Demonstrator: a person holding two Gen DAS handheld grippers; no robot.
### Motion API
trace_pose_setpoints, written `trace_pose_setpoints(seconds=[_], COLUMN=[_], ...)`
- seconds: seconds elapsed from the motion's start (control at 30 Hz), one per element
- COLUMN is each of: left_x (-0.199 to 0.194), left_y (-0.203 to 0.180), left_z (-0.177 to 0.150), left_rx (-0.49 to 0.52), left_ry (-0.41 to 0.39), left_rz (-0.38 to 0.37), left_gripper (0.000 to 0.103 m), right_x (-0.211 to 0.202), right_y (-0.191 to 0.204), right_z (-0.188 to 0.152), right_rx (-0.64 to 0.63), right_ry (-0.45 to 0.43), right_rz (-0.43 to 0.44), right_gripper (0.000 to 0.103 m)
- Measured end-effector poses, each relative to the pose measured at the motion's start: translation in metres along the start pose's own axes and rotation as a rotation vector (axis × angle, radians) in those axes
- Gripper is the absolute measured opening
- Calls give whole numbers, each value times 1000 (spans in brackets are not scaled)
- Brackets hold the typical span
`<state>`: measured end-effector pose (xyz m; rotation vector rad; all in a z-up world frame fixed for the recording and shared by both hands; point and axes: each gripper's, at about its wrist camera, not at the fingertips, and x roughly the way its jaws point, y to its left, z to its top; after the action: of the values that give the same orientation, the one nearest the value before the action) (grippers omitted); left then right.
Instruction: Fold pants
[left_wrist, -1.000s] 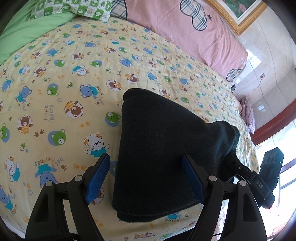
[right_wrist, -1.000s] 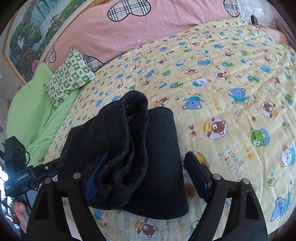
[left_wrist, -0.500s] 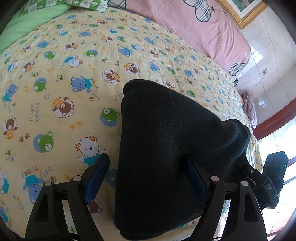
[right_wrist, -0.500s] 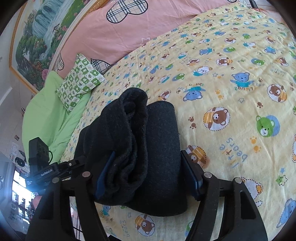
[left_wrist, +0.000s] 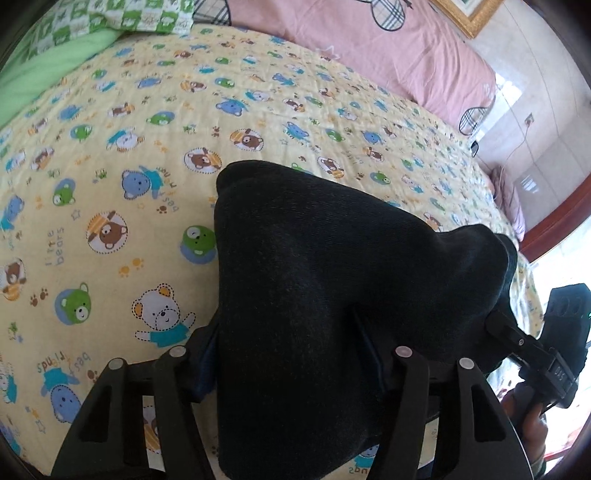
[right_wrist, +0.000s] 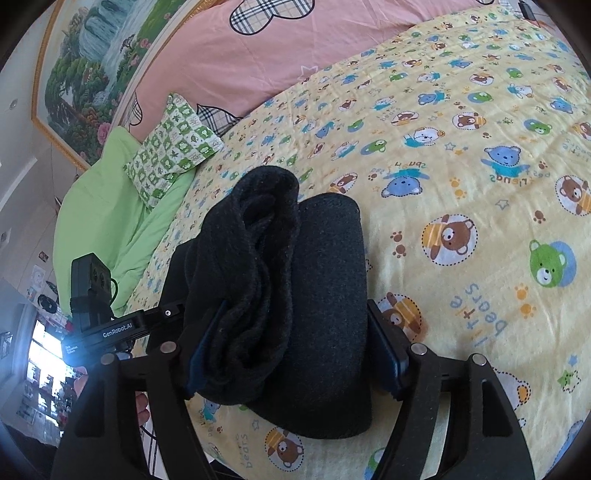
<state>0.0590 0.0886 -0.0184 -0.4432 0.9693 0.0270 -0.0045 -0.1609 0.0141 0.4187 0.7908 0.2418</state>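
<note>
We see the folded bundle of dark, thick-knit pants lying on the yellow bear-print bed sheet, caught between both sets of jaws. The left gripper has just been closing its jaws, and they now press the bundle's sides, its near edge overhanging toward the camera. The right gripper has its jaws clamped on the same bundle, the rolled layered edge against its left jaw. Beyond the jaws open sheet runs to the pink heart-patterned quilt; left of the right jaws lies the green-checked pillow.
</note>
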Motion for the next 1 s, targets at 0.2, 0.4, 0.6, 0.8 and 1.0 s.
trace_pose_setpoints(seconds=[0.2,0.4,0.6,0.8,1.0], left_x=[-10,-25,-44,-74,-102], left_y=[-11,-21,-19,-6,20], left_z=[-2,-5,-8,-10,-7], left_rx=[39,85,91,82,25], left_ry=[-23,-52,-83,-153,-206], left_rz=[42,72,93,152,177], left_gripper=[47,35,32,31,30], right_x=[-1,-4,-8,-2,14], right_y=[4,19,30,55,83], right_z=[0,2,7,9,17], right_rx=[-20,-57,-64,-106,-153], right_ry=[-21,-46,-61,-53,-34], right_rz=[-13,-14,27,98,165], right_gripper=[68,58,54,52,52])
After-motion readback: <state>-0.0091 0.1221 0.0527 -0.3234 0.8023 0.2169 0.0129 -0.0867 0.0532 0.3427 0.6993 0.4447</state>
